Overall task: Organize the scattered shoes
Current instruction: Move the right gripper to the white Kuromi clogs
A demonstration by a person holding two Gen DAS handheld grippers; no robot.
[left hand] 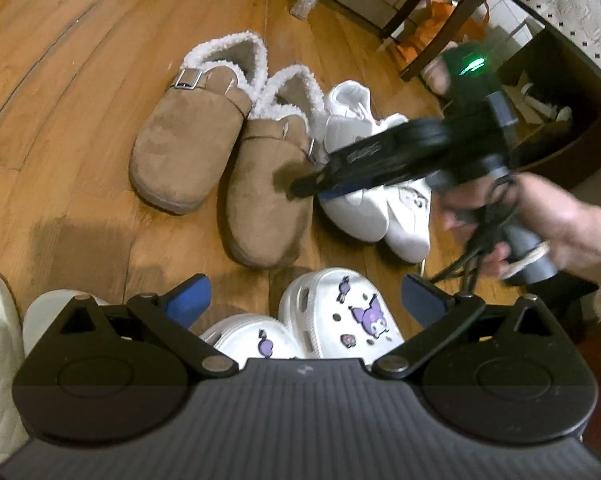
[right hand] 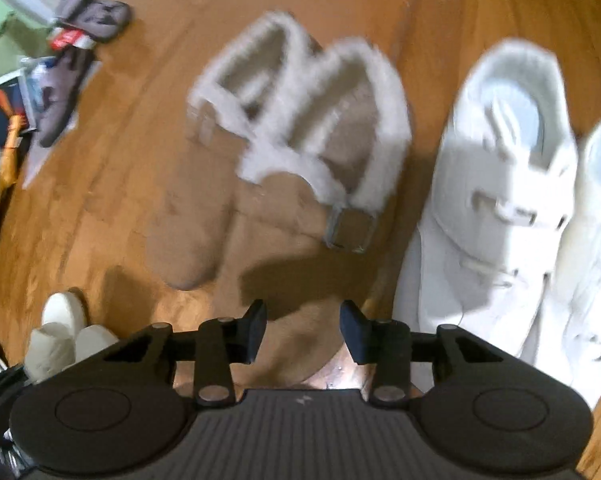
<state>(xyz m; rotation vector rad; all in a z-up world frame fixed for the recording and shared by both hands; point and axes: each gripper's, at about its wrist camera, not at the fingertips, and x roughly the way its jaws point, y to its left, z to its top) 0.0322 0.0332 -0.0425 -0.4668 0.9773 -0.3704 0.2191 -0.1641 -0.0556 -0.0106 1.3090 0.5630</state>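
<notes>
Two tan fleece-lined clogs lie side by side on the wood floor, the left clog [left hand: 188,140] and the right clog [left hand: 266,200]. Beside them is a pair of white sneakers [left hand: 360,208]. My left gripper [left hand: 306,296] stands wide open above two white clogs with purple charms [left hand: 340,312], holding nothing. A hand [left hand: 540,224] holds my right gripper [left hand: 300,188] over the right tan clog's toe. In the blurred right wrist view my right gripper [right hand: 304,332] has its jaws partly apart above that tan clog [right hand: 300,256], casting a shadow on it, with the white sneakers [right hand: 492,208] to its right.
Cream quilted slippers [left hand: 0,340] sit at the lower left. Dark chair legs [left hand: 432,16] and an orange bag [left hand: 424,32] stand behind the shoes, and a dark cabinet [left hand: 572,128] is at the right. Grey slippers [right hand: 88,16] and clutter lie at the far left.
</notes>
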